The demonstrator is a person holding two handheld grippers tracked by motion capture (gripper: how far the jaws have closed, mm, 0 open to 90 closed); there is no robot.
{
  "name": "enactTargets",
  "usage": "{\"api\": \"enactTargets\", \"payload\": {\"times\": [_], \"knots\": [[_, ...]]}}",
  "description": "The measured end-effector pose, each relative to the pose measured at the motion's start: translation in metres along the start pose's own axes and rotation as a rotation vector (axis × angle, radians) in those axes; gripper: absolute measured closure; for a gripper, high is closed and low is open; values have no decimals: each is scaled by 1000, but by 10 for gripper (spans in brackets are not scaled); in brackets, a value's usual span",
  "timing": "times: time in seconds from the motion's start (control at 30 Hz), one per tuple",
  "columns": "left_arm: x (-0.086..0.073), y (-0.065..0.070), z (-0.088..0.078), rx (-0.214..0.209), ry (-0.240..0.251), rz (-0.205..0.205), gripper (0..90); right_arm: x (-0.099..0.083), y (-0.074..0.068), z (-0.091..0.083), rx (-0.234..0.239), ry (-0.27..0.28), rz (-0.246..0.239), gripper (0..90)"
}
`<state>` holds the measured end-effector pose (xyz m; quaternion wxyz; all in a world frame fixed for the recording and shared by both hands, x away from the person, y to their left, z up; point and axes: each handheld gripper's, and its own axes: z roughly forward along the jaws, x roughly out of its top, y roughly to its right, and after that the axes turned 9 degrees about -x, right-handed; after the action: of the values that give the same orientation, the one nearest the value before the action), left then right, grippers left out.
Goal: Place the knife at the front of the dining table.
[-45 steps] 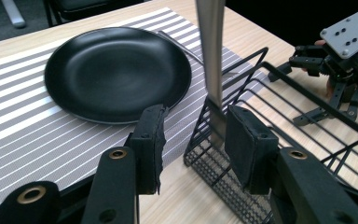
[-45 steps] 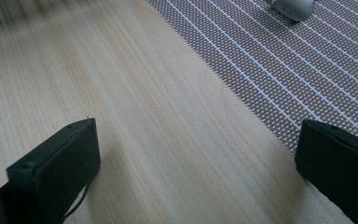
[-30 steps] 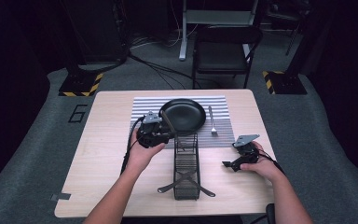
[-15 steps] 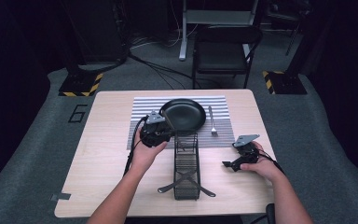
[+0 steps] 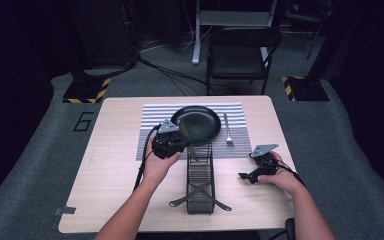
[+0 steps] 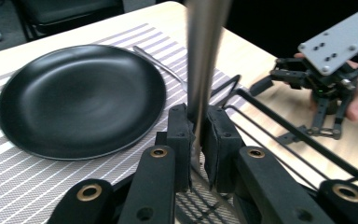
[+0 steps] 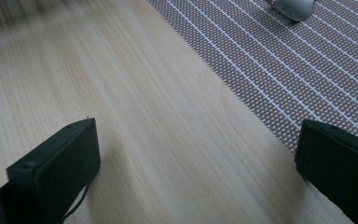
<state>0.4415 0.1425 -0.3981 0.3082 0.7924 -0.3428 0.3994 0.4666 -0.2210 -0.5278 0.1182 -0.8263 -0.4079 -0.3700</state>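
Jaws of the left gripper (image 6: 196,149) have just been closing, and now they squeeze a shiny metal knife (image 6: 204,70) between their black pads. The knife stands almost straight up from the jaws. In the high view the left gripper (image 5: 172,142) is over the far end of a black wire rack (image 5: 200,182), and the knife (image 5: 186,140) leans a little toward 11 o'clock. At 12 o'clock from the jaws sits a round black plate (image 5: 196,123) on a striped mat (image 5: 150,120). A fork (image 5: 227,130) lies on the mat at 3 o'clock from the plate, just beside it.

The right gripper (image 5: 252,172) rests on the bench (image 5: 110,165) at 3 o'clock from the rack, well apart from the knife. Its jaws stand wide open with nothing between them, just bare bench (image 7: 168,140) and the edge of the mat (image 7: 270,79). The person's right hand (image 5: 275,175) holds it.
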Motion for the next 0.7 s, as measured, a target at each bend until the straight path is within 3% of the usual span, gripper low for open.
{"api": "enactTargets", "payload": {"times": [0.1,0.7], "knots": [[3,4,-1,16,-16,36,824,0,0,0,1,0,-2,0],[24,20,-32,2,-17,47,826,0,0,0,1,0,-2,0]]}}
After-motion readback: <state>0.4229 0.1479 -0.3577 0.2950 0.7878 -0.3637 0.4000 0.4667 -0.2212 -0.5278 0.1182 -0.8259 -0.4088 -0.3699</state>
